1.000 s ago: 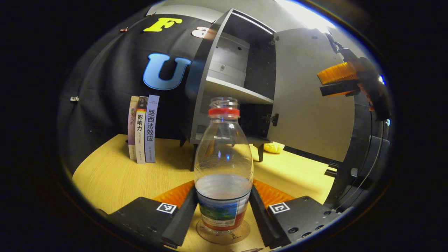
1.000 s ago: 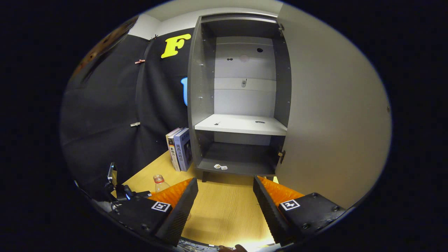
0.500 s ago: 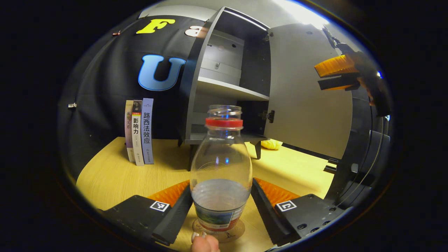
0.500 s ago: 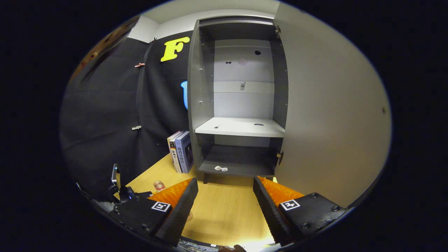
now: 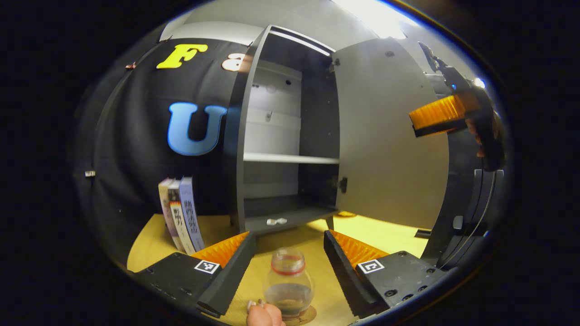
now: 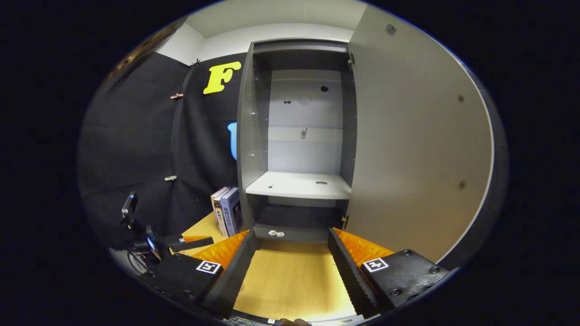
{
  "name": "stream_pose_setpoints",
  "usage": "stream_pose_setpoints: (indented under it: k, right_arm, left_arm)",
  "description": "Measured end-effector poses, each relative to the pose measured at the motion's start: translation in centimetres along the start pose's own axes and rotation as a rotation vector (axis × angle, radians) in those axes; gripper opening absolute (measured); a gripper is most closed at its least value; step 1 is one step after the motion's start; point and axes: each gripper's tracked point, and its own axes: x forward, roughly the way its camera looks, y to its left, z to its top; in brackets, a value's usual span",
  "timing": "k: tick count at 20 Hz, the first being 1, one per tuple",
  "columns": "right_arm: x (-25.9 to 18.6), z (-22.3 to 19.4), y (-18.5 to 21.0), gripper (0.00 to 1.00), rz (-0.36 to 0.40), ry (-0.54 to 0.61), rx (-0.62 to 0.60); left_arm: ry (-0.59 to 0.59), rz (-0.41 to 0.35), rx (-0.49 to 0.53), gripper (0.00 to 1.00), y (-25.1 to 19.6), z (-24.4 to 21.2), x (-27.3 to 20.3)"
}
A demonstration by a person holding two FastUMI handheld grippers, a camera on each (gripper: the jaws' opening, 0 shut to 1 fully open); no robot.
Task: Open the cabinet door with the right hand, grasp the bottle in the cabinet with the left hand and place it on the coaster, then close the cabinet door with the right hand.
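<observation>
Left gripper view: left gripper (image 5: 290,253) released, fingers wide apart, bottle (image 5: 288,285) upright on coaster (image 5: 304,313) between them, untouched; cabinet door (image 5: 389,136) open right; right gripper (image 6: 290,265) spread, empty

From the left gripper view we look up past the bench (image 5: 149,244) into the open cabinet (image 5: 281,158). The right gripper view faces the cabinet (image 6: 299,149) head-on. We share cabinet, door (image 5: 385,136) and books (image 6: 226,210).
</observation>
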Motion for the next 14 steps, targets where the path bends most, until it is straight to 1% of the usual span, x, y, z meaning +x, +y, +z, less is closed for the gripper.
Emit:
stream_pose_setpoints:
  k: [1, 2, 3, 4, 5, 6, 7, 10, 12, 14]
  right_arm:
    - [-1.1, 0.7, -0.5, 0.97, -0.012, -0.008, -0.011]
    - [-2.3, 1.2, -1.5, 0.94, -0.038, -0.013, -0.03]
    - [-3.6, 1.8, -2.7, 0.98, -0.078, -0.024, -0.051]
    - [-5.0, 2.7, -3.9, 1.0, -0.114, -0.041, -0.062]
    - [-6.5, 3.4, -5.0, 0.94, -0.148, -0.059, -0.061]
    - [-7.9, 4.1, -6.3, 0.97, -0.182, -0.076, -0.054]
    - [-9.2, 4.5, -7.8, 0.97, -0.224, -0.09, -0.045]
    - [-12.1, 4.4, -13.3, 0.97, -0.345, -0.102, -0.015]
    - [-12.9, 3.9, -16.4, 0.97, -0.389, -0.086, 0.016]
    - [-12.8, 4.2, -18.9, 0.97, -0.397, -0.089, 0.018]
  left_arm:
    - [-0.011, -0.024, -0.001, 0.92, -0.8, 1.9, -0.1]
    - [-0.011, -0.046, 0.001, 0.93, -1.6, 3.7, -0.1]
    - [-0.007, -0.075, -0.004, 0.95, -2.7, 5.0, -0.1]
    - [0.005, -0.122, -0.018, 0.93, -4.1, 5.9, -0.2]
    - [0.021, -0.175, -0.034, 0.93, -5.8, 6.6, -0.3]
    - [0.041, -0.211, -0.04, 0.93, -7.1, 7.3, -0.4]
    - [0.06, -0.228, -0.032, 0.95, -8.0, 7.8, -0.2]
    - [0.066, -0.238, 0.02, 0.95, -10.2, 9.3, 1.5]
    - [0.066, -0.239, 0.032, 0.92, -12.3, 10.1, 2.8]
    - [0.077, -0.261, -0.006, 0.9, -14.9, 10.5, 4.3]
